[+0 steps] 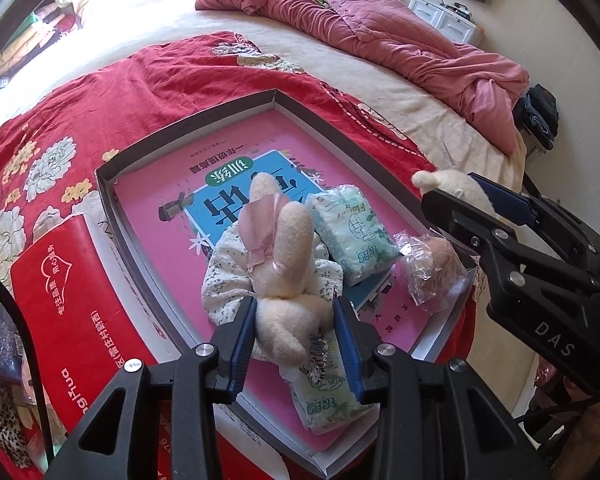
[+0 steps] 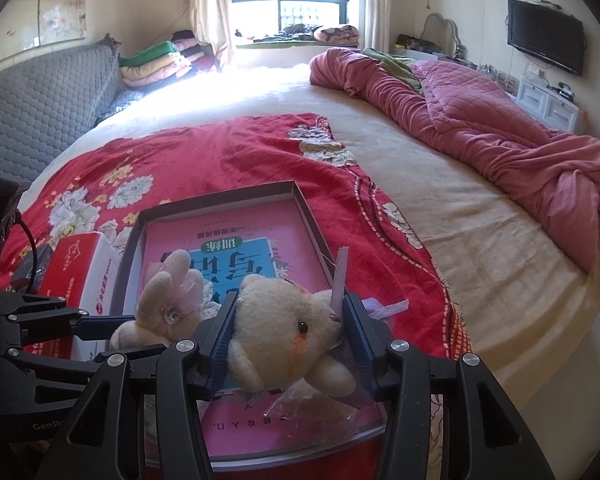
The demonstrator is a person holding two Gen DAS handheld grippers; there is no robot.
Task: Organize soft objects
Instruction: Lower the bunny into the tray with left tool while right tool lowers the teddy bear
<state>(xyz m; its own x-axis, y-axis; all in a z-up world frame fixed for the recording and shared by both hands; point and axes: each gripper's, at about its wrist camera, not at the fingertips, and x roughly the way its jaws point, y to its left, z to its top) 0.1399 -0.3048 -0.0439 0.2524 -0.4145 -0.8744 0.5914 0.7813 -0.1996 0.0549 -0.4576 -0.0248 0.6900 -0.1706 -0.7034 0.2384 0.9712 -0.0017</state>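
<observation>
Cream plush rabbit with a pink bow (image 1: 284, 264) sits clamped in my left gripper (image 1: 296, 336) over the shallow grey cardboard tray (image 1: 228, 114), ready, I judge, to be set beside the tissue packs (image 1: 352, 236). My right gripper (image 2: 290, 340) clenches a cream plush bear (image 2: 284, 320) above the tray's near end. Everything rests on a red floral blanket (image 2: 204, 152) across a wide bed, sunlit window behind.

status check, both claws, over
Left claw shut on plush rabbit over tray. Right claw shut on plush bear. Tissue packs under rabbit.
</observation>
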